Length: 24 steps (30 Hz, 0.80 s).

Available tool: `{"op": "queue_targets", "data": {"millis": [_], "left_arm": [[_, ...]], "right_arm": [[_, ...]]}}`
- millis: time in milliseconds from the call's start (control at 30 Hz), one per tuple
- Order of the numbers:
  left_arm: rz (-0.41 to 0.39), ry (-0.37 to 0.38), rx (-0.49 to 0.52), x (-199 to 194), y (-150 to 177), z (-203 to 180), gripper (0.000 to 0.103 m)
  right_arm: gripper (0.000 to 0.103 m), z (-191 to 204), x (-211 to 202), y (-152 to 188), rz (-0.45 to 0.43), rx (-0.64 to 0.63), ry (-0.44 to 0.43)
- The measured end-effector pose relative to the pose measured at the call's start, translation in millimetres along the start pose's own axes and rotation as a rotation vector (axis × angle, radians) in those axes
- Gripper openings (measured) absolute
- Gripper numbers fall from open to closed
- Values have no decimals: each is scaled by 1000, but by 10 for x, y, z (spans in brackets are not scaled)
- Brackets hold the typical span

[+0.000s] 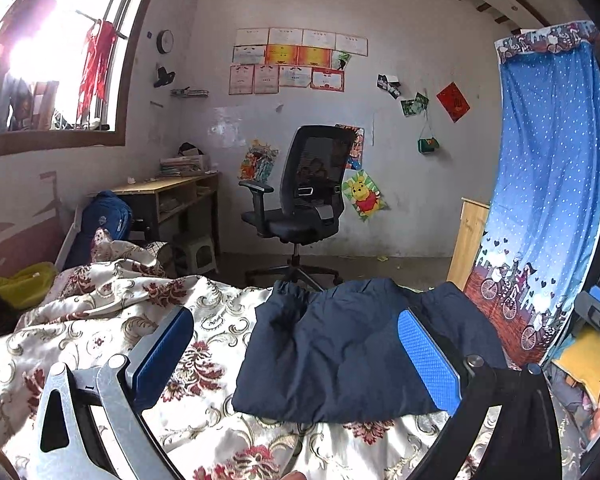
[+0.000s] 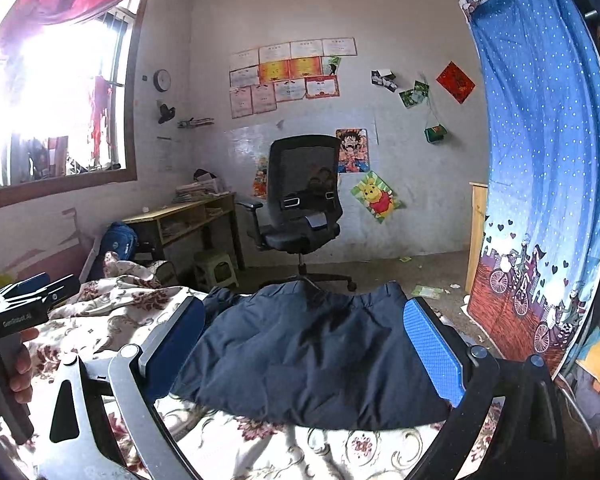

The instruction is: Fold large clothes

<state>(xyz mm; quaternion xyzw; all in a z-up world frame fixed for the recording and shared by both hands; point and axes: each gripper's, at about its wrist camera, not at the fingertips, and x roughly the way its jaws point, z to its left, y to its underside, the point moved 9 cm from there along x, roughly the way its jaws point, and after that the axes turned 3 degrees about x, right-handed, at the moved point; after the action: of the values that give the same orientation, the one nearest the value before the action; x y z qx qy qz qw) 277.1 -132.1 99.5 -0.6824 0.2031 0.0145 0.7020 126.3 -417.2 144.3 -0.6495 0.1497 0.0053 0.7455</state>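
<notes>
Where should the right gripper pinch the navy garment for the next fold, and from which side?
Likely the near right corner of the navy garment, coming in low from the near edge. That hem lies flat and free on the floral bedspread; the far edge is bunched at the bed's end. The right gripper is open over it, the left gripper open too.

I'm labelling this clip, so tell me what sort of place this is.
Most likely a lived-in bedroom that doubles as a study: a bed under a flowered quilt, a desk with an office chair, and certificates pinned to the wall.
</notes>
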Motion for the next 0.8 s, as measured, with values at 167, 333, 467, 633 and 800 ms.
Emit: {"op": "queue_targets", "data": {"millis": [167,333,467,633,800], "left_arm": [[-3,-4,8,-147,86,19,103],[6,2,-9,-274,209,47,103],[11,11,-18,-338,312,64,103],[38,30,2,-375,520,22,103],[59,37,12,-396,772,19,103]], "right_arm": [[99,81,-244,102,-8,-11,-3],[99,179,-433,193,-24,-40,10],[100,243,-541,311,-14,-49,16],[100,262,-590,509,11,-39,28],[100,239,-567,755,39,-10,40]]}}
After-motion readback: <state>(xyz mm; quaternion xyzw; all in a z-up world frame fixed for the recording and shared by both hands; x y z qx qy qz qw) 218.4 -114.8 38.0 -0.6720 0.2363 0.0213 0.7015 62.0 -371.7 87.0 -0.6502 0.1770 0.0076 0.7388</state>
